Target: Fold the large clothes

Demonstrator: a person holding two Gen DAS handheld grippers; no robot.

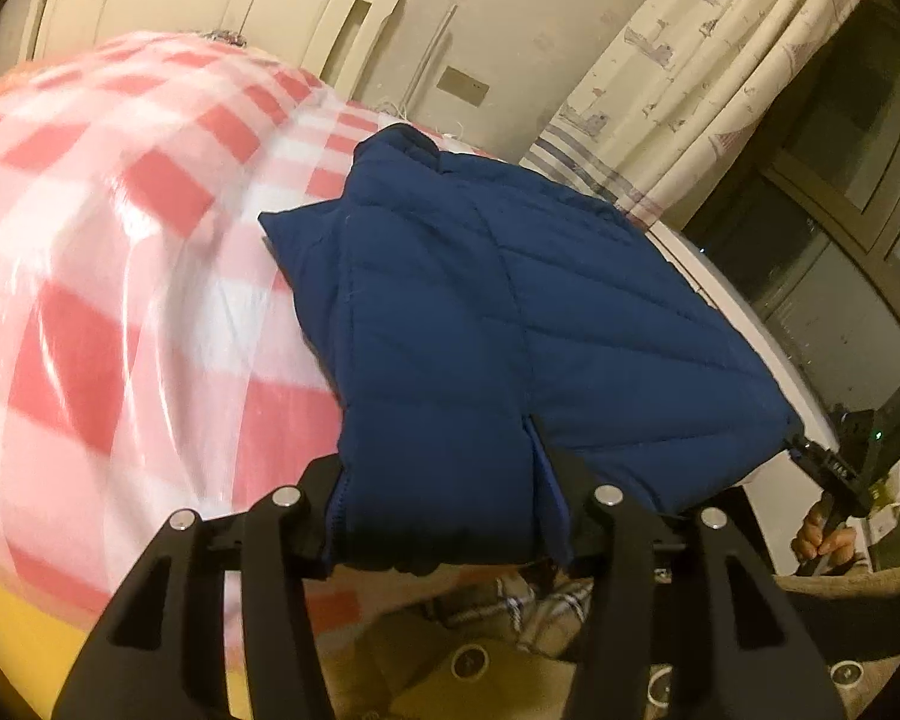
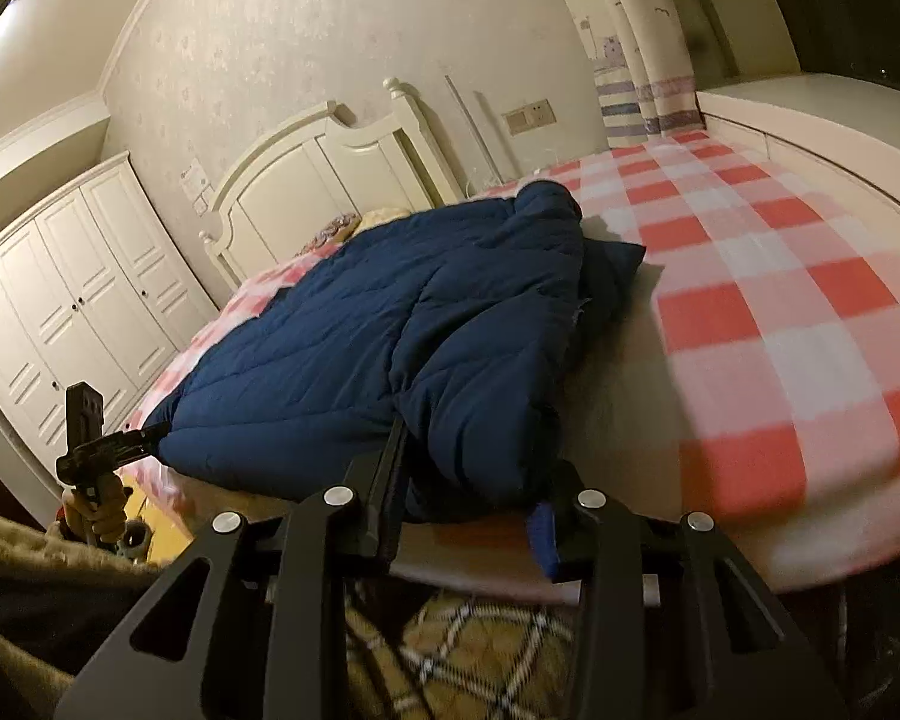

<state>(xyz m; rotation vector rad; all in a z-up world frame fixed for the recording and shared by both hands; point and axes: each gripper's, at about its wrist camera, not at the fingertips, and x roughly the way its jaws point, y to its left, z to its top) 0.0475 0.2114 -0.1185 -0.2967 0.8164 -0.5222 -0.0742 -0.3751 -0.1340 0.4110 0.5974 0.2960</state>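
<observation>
Left gripper has its fingers pinching the near hem of the blue jacket; right gripper pinches the other hem corner, likely to lift both ends evenly across the checked bed.

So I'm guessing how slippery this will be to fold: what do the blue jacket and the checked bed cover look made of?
The blue jacket looks like a padded, quilted synthetic shell with a smooth matte finish: stitched diagonal channels and puffy edges suggest filling. The checked bed cover looks like soft fleece or brushed cotton, matte and slightly fuzzy, though blur leaves that open.
</observation>
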